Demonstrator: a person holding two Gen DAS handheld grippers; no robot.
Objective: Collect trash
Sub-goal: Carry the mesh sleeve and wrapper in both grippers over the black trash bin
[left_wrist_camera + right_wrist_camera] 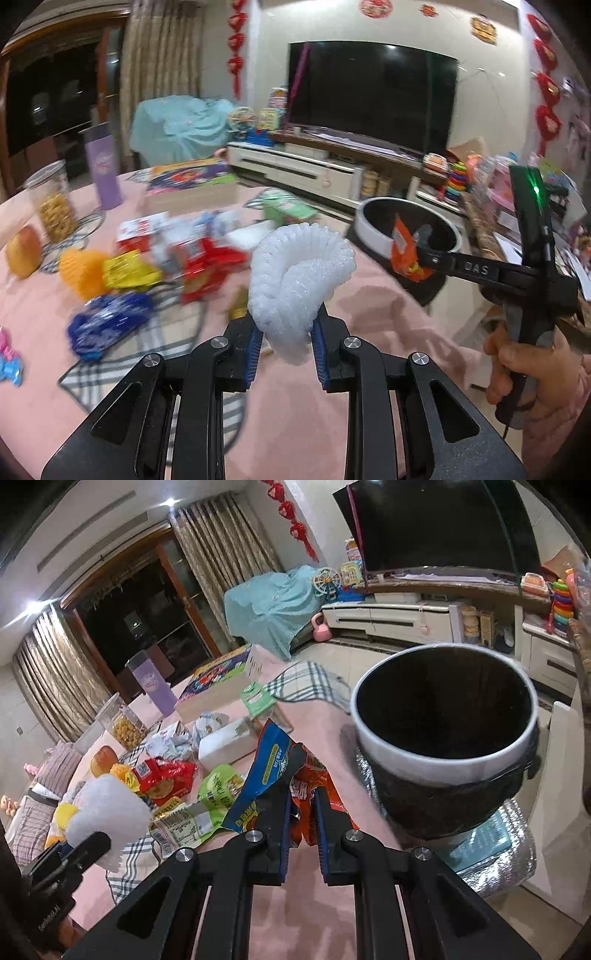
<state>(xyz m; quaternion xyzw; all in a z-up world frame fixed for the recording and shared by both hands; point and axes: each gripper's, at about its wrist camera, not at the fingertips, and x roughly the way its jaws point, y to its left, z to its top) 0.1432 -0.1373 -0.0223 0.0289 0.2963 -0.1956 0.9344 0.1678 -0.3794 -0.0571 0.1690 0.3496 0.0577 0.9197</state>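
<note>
Both grippers point downward, the left gripper (284, 325) and right gripper (301, 812) each clamped shut.

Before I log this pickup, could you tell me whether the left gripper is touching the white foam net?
Touching: in the left wrist view the left gripper has both blue pads pressed against the white foam net.

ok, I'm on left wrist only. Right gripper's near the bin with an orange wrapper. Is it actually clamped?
Observer: Yes. The right wrist view shows the right gripper with its jaws shut on the orange wrapper.
Operator: What's the bin standing on? Its base is hidden for me.
Observer: The bin stands on a silvery foil sheet, just past the table edge.
</note>
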